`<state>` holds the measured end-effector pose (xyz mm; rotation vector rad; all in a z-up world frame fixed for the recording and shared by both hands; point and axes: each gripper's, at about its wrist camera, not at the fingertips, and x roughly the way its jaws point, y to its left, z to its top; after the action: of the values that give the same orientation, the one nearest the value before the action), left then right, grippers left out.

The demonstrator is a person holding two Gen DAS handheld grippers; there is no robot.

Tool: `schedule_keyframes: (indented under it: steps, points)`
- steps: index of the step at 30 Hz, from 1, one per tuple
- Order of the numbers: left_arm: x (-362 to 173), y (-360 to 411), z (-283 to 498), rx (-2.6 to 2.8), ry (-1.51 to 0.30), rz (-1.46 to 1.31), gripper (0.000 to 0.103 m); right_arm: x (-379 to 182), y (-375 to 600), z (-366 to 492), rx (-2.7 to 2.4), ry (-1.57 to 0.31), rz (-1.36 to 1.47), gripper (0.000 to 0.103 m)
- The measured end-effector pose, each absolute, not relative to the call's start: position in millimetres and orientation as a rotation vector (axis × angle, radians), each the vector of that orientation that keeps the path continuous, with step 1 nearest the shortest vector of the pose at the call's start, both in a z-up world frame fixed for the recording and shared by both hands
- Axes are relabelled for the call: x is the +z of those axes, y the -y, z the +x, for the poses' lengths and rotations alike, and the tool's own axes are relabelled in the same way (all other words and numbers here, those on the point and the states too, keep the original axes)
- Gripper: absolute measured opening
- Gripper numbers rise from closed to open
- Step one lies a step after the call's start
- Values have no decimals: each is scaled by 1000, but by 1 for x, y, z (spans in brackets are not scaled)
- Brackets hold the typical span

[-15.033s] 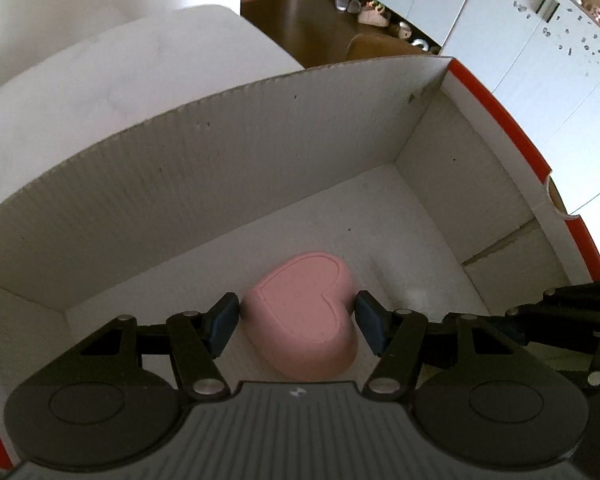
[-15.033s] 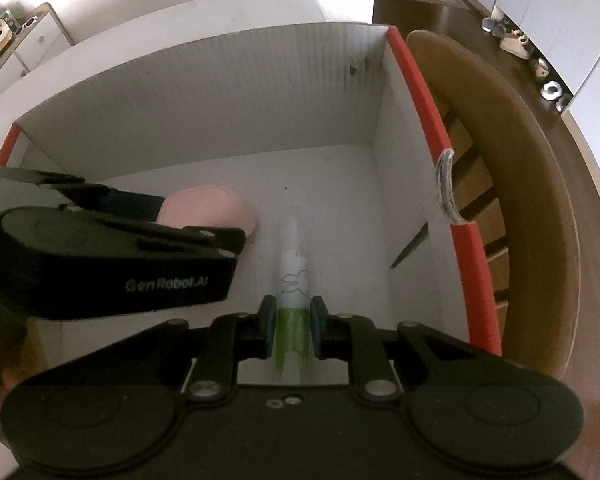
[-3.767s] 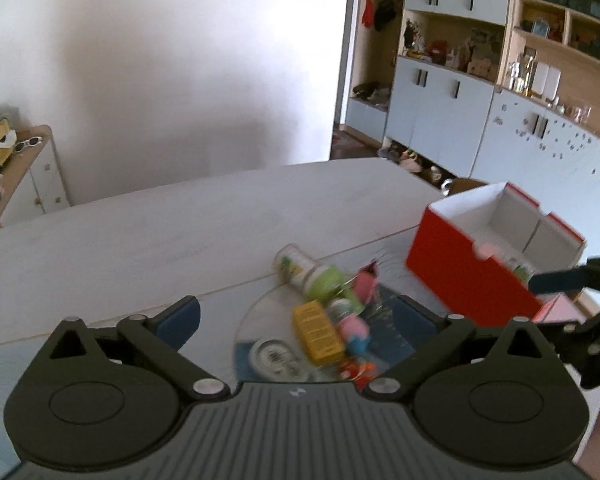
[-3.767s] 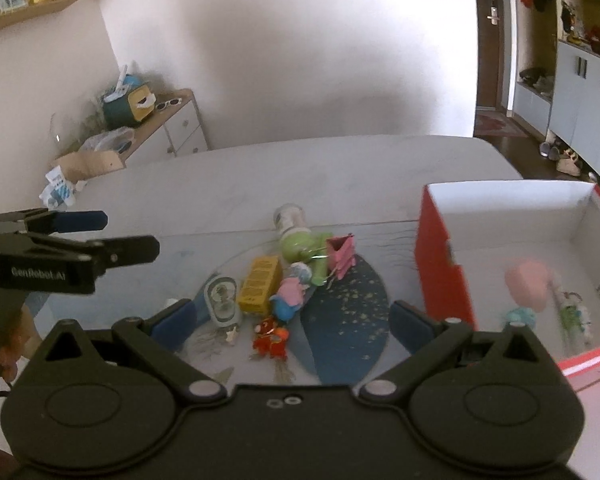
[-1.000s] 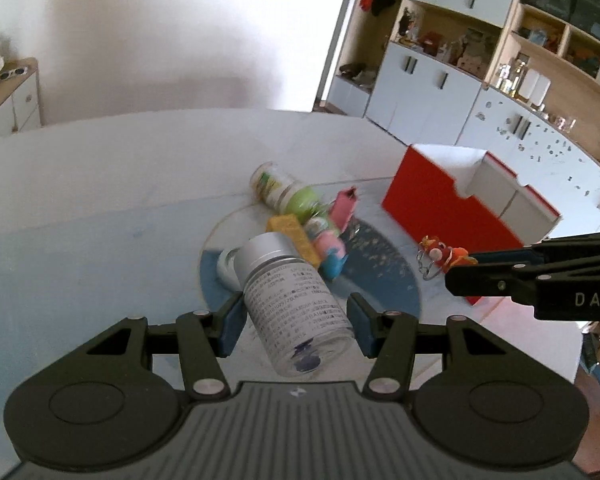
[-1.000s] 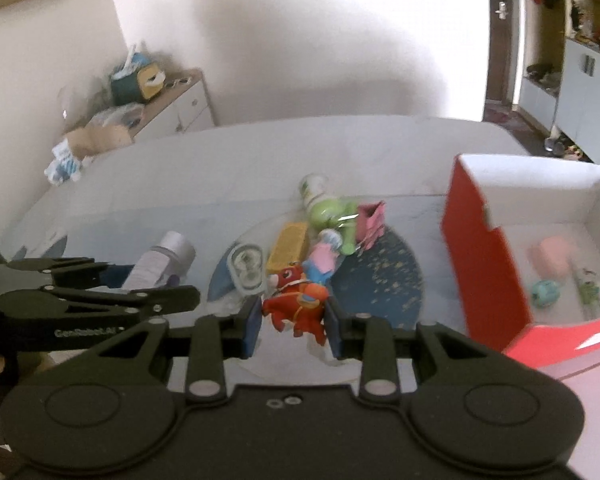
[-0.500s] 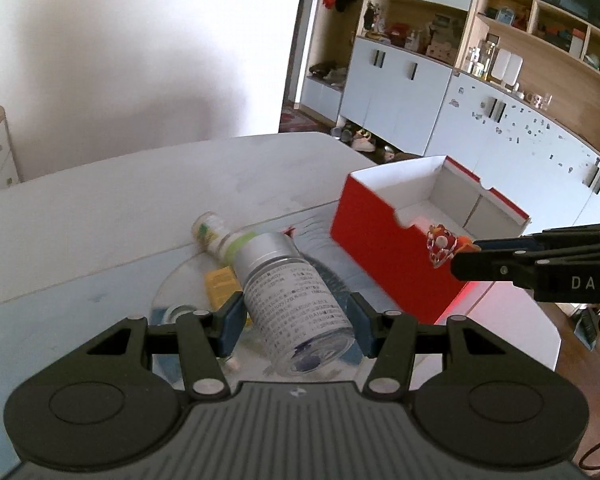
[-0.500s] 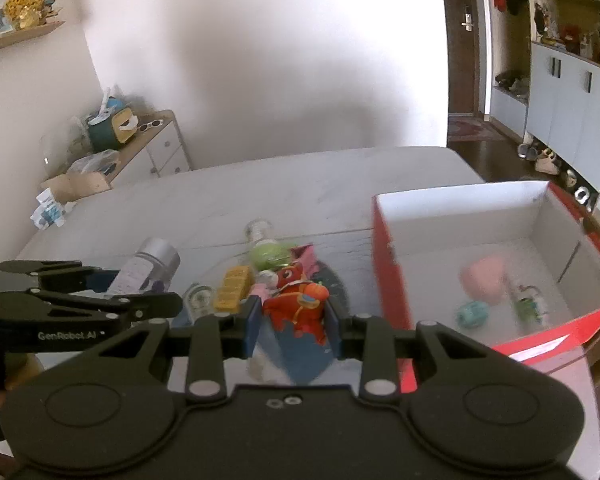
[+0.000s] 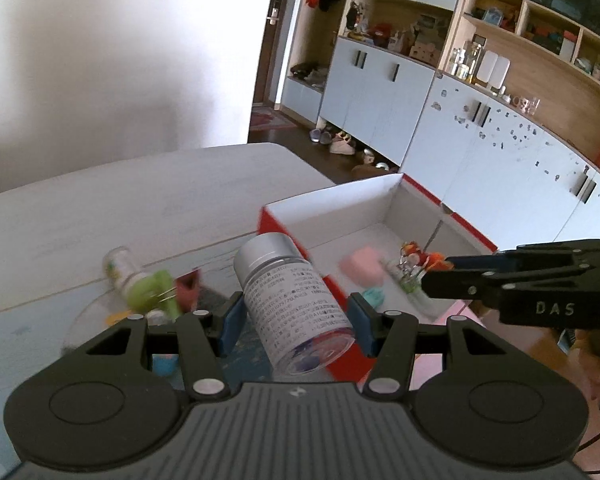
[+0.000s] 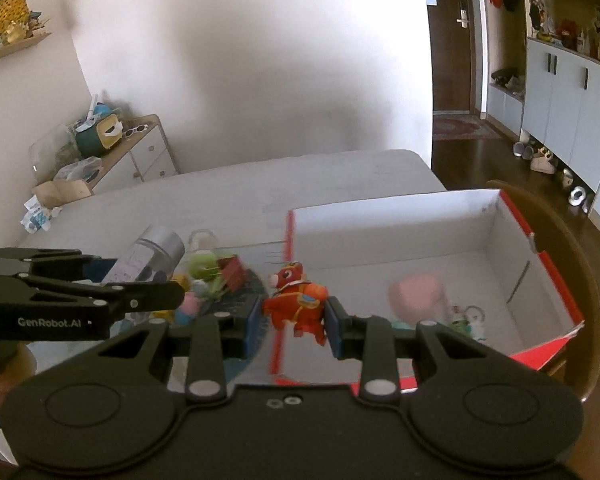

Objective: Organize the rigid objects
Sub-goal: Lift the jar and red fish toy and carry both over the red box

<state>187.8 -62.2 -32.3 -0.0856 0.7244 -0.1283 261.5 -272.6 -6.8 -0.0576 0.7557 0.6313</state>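
Between the blue pads of the left gripper (image 9: 295,322) we find a clear bottle (image 9: 292,308) with a silver cap and a printed white label, tilted with the cap pointing up and away from the camera; both pads press against its sides, so the fingers are clamped on it. It is carried in the air, at the near edge of the red box (image 9: 466,222). In the right wrist view we record the right gripper (image 10: 294,322) clamped on a small red and orange toy figure (image 10: 297,302), which stands roughly upright between the pads and hangs in front of the box's near left corner.

The red box (image 10: 556,272) is open at the top, white inside, and stands on the pale table (image 10: 236,196) at its right end. Inside it we note a pink item (image 10: 414,294), a small teal item (image 9: 374,296) and a small tube with green markings (image 10: 466,322); all three are blurred, and we cannot tell their exact shapes.

To the left of the box, a loose cluster remains on the table: a green-capped bottle (image 9: 140,280) lying on its side, a dark red clip-like piece (image 10: 232,270), and some smaller coloured toys that are too blurred to identify. The left gripper is in front of this cluster in the right wrist view.

Beyond the table we observe pale blue cabinets (image 9: 380,92) and a low dresser (image 10: 140,152).
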Motion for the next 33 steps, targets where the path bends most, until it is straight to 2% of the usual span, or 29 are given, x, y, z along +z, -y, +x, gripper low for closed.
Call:
schedule_keyframes:
  steps: [20, 33]
  points:
    - [-70, 183, 287, -178, -850, 31, 55, -50, 355, 361, 577, -842, -114, 33]
    - [-115, 190, 368, -66, -1001, 65, 55, -89, 342, 415, 592, -939, -236, 33]
